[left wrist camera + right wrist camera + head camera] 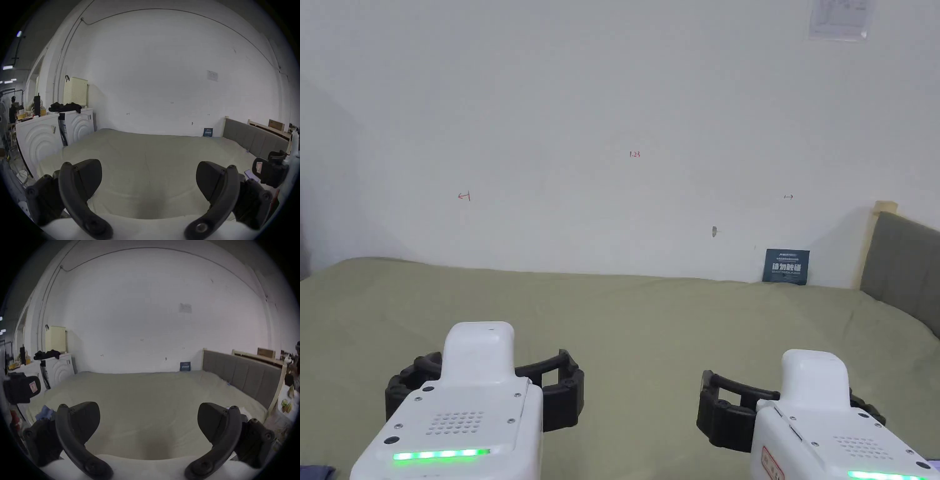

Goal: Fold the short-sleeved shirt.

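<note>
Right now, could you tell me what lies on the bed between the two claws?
Nothing but bare olive bedsheet: in the head view, the left claw and right claw, both open, hang apart above it with no garment between them.

A wide bed with a pale green sheet [625, 325] stood against a white wall [600, 125]; a small dark blue sign [786, 267] leaned at its far right corner beside a grey padded headboard [903, 269].

place: bedroom-laundry workspace | bed [146, 162] | washing machines [40, 138]
</note>
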`<control>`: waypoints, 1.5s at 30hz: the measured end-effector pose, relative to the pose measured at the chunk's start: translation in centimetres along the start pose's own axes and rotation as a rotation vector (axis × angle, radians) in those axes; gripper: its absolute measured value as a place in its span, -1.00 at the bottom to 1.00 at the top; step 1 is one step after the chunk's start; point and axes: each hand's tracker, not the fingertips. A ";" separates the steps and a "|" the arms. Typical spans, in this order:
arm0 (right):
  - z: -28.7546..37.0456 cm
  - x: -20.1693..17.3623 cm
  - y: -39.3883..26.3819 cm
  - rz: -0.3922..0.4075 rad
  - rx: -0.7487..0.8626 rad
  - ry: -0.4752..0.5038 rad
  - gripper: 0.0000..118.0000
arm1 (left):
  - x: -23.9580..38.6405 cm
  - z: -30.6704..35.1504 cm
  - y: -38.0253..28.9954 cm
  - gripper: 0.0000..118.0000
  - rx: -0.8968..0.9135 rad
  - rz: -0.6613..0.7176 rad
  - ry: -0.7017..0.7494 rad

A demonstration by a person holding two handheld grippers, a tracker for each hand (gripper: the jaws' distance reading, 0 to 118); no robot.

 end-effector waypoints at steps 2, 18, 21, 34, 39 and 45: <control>-0.1 0.2 0.1 0.005 -0.004 0.003 1.00 | 0.0 0.0 0.0 0.98 -0.011 -0.011 -0.011; -0.3 1.9 1.4 -0.026 0.009 0.012 1.00 | 0.3 -1.3 -0.2 0.98 -0.050 -0.011 -0.024; -0.8 2.1 1.7 -0.055 -0.033 0.029 1.00 | 0.2 -1.8 -0.2 0.98 -0.068 0.003 -0.024; -2.2 1.7 1.3 -0.057 -0.084 0.034 1.00 | 0.1 -2.7 0.0 0.98 -0.084 -0.005 -0.025; -2.1 1.6 1.5 -0.029 -0.073 0.013 1.00 | -0.1 -2.8 0.1 0.98 -0.080 -0.003 -0.024; -2.1 1.8 2.0 -0.033 -0.069 0.003 1.00 | 0.2 -3.1 0.3 0.98 -0.082 -0.013 -0.022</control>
